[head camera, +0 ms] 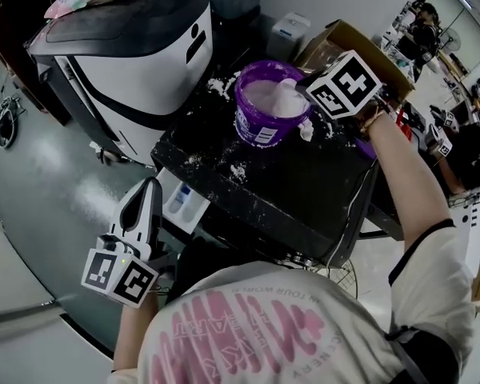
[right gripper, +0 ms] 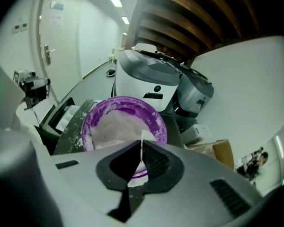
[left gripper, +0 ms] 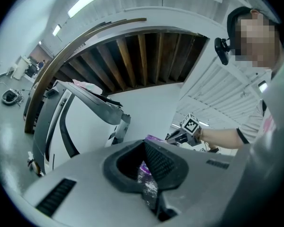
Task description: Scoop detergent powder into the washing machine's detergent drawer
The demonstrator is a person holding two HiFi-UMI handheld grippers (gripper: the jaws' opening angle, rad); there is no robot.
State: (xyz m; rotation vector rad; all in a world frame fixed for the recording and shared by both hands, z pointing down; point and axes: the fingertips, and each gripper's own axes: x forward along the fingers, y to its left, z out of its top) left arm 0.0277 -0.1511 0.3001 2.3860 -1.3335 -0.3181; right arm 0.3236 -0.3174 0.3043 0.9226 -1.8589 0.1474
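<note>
A purple tub of white detergent powder stands on a black, powder-dusted top. My right gripper reaches over the tub's right rim, shut on the thin white handle of a scoop. The scoop's bowl blends into the powder. In the right gripper view the tub lies just beyond that gripper. My left gripper hangs low at the front left, shut and empty, apart from the tub. In its own view the left gripper points up at the white washing machine.
A white-and-black machine stands at the back left. A white drawer-like tray sticks out under the black top's front left corner. A cardboard box sits behind the tub. Spilled powder dots the top. People sit at the far right.
</note>
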